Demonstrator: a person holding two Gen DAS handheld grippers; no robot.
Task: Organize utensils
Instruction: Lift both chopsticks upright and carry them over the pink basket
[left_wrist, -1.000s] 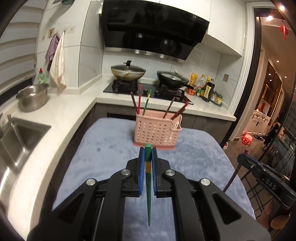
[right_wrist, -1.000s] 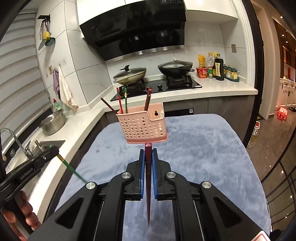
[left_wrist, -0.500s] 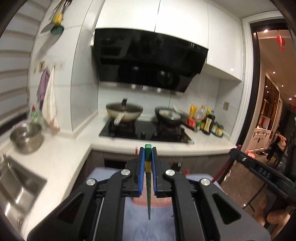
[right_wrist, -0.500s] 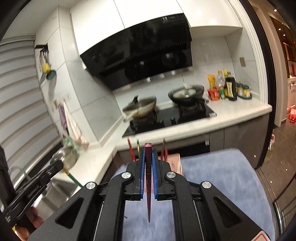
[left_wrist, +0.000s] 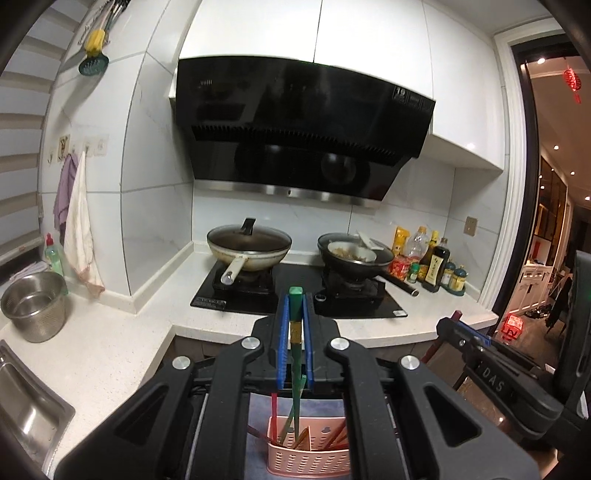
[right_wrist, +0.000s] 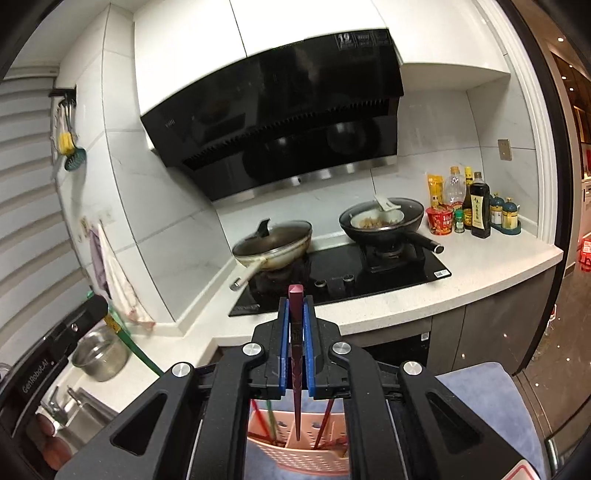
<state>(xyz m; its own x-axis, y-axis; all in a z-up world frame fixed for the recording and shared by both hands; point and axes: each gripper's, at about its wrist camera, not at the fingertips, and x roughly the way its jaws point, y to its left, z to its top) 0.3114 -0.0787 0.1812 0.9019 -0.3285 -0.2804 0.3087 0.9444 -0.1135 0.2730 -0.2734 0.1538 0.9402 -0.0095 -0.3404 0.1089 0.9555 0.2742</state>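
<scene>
Left tool: clamped on green chopstick, tip over pink basket below. Right tool: clamped on maroon chopstick, above the same basket.

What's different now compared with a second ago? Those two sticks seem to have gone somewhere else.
Both hand-held grippers moved from in front of the pink basket to above it. The left hand-held gripper now hangs its green chopstick tip-down over the basket; the right hand-held gripper does likewise with its dark red chopstick. Unchanged: both remain clamped, and the other chopsticks stand in the basket.
</scene>
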